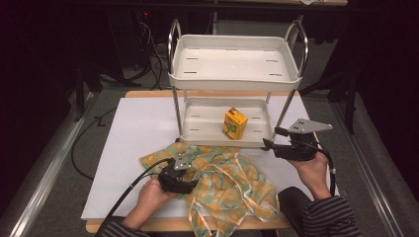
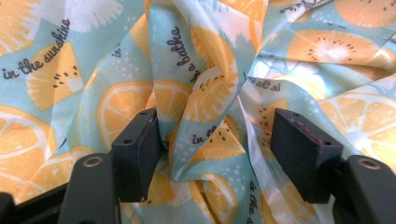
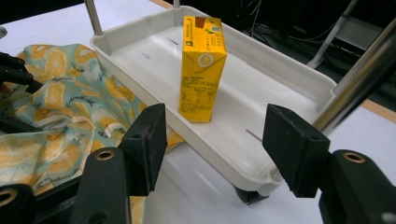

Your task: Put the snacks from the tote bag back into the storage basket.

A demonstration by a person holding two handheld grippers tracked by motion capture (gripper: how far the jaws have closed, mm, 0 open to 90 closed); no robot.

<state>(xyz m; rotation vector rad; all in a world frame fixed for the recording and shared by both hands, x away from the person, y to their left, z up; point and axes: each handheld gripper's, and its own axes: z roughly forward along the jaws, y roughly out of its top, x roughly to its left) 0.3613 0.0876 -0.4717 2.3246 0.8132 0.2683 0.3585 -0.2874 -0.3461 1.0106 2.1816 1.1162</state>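
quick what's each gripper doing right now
Left gripper: open, jaws astride a fold of the cloth.
Right gripper: open, empty, facing the carton.

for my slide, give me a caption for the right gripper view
Open right gripper faces a yellow carton standing upright in the white tray, patterned cloth alongside.

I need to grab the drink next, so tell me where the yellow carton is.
The yellow carton stands upright on the lower tray of the white cart, right of centre in the high view, just beyond the fruit-print cloth.
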